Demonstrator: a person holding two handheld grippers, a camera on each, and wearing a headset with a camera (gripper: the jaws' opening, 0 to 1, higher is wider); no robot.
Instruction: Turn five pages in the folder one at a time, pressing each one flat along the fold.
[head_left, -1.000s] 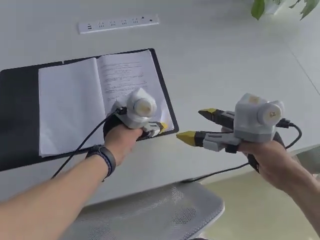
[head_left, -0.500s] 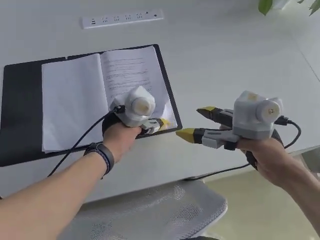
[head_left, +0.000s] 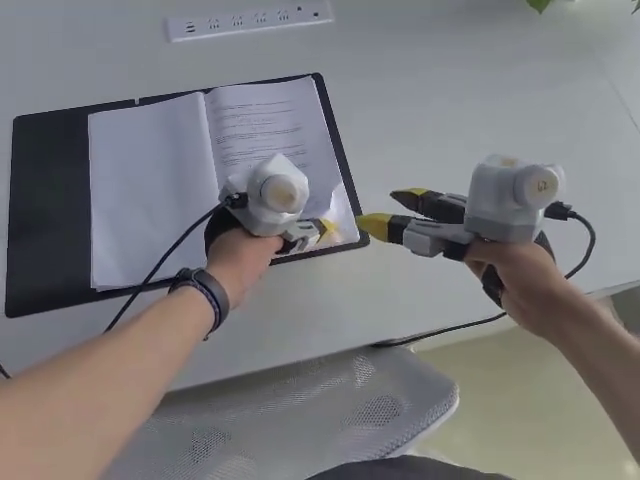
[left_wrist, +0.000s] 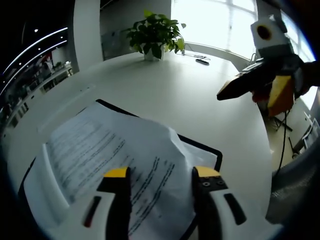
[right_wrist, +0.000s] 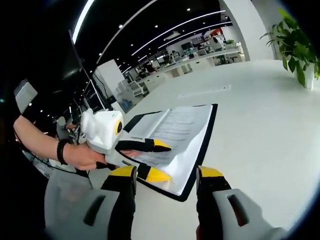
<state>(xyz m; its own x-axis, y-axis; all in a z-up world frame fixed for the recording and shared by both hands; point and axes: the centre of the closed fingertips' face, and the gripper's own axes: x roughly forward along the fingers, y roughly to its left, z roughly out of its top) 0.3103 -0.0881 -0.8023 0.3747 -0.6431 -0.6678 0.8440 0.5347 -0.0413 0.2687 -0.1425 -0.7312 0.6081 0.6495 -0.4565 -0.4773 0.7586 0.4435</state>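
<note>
A black folder (head_left: 40, 200) lies open on the white table, with a blank left page (head_left: 150, 190) and a printed right page (head_left: 265, 130). My left gripper (head_left: 318, 233) sits at the right page's lower right corner. It is open, jaws on either side of the curled paper corner (left_wrist: 170, 145). The right gripper view shows it (right_wrist: 161, 161) at that same corner, with the page edge between its yellow tips. My right gripper (head_left: 390, 211) hovers open just right of the folder's corner, holding nothing. It also appears in the left gripper view (left_wrist: 250, 96), above the table.
A white power strip (head_left: 250, 18) lies beyond the folder. The table's front edge (head_left: 400, 335) runs close under both hands, with a grey mesh chair (head_left: 300, 420) below it. A potted plant (left_wrist: 155, 37) stands far across the table. Cables trail from both grippers.
My right gripper has moved left, closer to the folder's lower right corner. The left gripper has stayed at the page corner. The head camera has shifted slightly.
</note>
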